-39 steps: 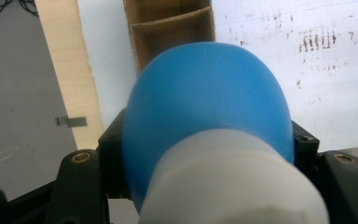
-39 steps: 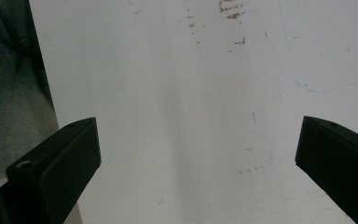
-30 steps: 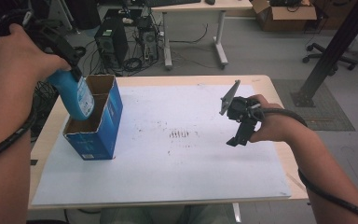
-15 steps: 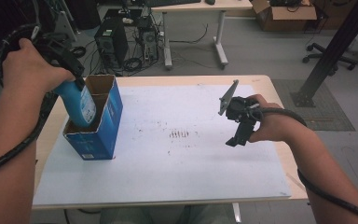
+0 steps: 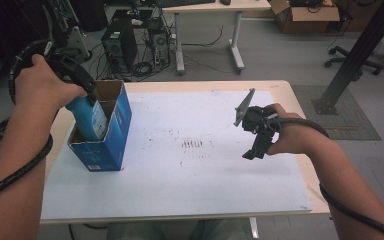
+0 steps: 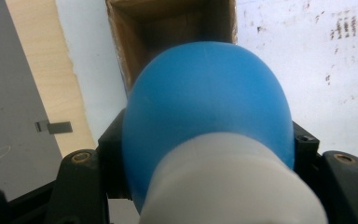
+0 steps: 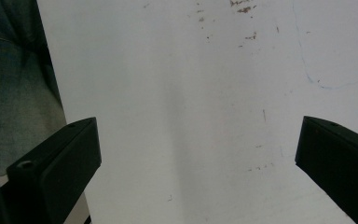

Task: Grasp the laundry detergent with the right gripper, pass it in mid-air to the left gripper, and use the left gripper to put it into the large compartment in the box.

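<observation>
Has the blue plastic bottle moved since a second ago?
Yes. The blue plastic bottle, held by the left gripper, has sunk deeper into the open blue cardboard box.

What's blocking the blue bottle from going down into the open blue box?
Nothing visible: the blue bottle, held in the left tongs, is already partly inside the blue box, whose cardboard interior looks empty below it.

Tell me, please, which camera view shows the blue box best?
The high view: the whole blue box stands open-topped on the table's left, the blue bottle partly inside. The left gripper view shows its brown inside past the bottle.
</observation>
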